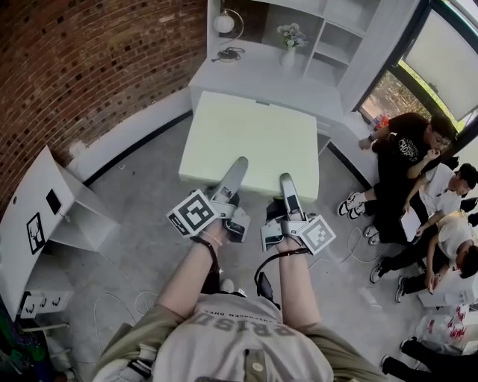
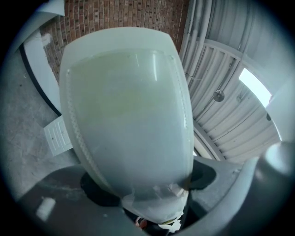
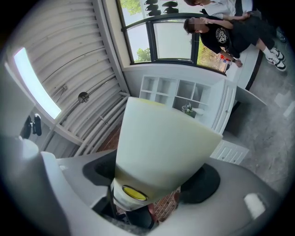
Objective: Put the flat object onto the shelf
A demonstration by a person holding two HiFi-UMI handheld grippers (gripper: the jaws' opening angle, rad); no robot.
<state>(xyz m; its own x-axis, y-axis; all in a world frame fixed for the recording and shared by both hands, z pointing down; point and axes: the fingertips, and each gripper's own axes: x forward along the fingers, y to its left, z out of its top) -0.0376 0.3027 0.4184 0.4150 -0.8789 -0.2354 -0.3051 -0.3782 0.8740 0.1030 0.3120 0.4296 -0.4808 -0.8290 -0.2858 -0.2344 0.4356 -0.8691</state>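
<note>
A large pale yellow-green flat board [image 1: 250,142] hangs roughly level above the grey floor, just in front of the white shelf unit [image 1: 258,74]. Both grippers hold its near edge. My left gripper [image 1: 236,177] is shut on the edge's left part, one finger lying on top of the board. My right gripper [image 1: 288,189] is shut on the edge a little to the right. In the left gripper view the board [image 2: 124,110] fills the space between the jaws. The right gripper view shows the board [image 3: 161,143] running out from the jaws toward the shelf unit [image 3: 184,94].
The shelf unit carries a globe lamp [image 1: 224,22] and a vase of flowers [image 1: 290,46]. A brick wall [image 1: 89,67] runs along the left, with a low white cabinet [image 1: 45,224] below it. Several people [image 1: 418,171] sit on the floor at the right, by the window.
</note>
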